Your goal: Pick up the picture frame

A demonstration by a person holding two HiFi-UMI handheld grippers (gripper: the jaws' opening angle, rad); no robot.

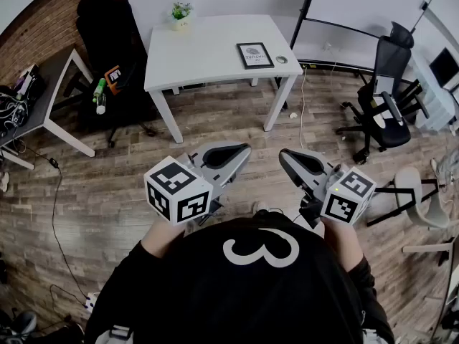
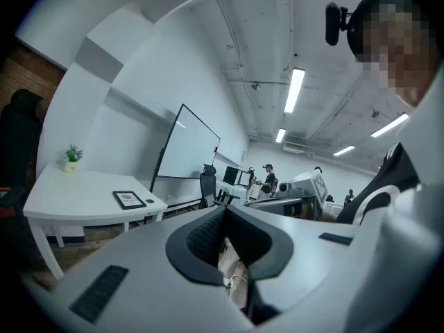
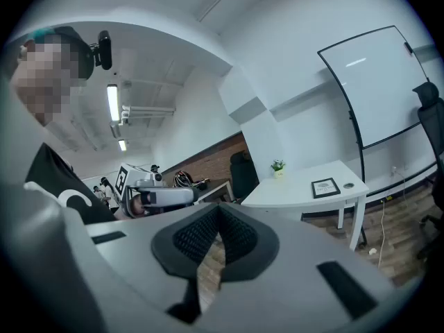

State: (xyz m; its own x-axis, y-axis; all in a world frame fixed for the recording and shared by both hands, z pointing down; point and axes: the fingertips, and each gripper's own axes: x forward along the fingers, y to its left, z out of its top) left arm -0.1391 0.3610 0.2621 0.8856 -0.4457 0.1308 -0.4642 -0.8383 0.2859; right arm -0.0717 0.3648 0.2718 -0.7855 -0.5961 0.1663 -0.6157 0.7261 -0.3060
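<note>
I held my left hand-held gripper [image 1: 231, 156] clenched with nothing between its jaws, and my right hand-held gripper [image 1: 292, 162] was clenched and empty too. Both hung close in front of me over the wooden floor [image 1: 215, 131], side by side and apart from each other, their noses toward the far side of the room. The picture frame [image 1: 254, 55] lay flat on the white table [image 1: 201, 49], well beyond both of them and toward the table's right end, with neither of them touching it. Just right of the frame sat a small round object [image 1: 281, 59]. A little potted plant [image 1: 181, 11] stood at the table's far edge, left of the frame. A whiteboard [image 1: 358, 6] stood to the far right of the table, and a black office chair [image 1: 384, 95] was nearer me on the right
</note>
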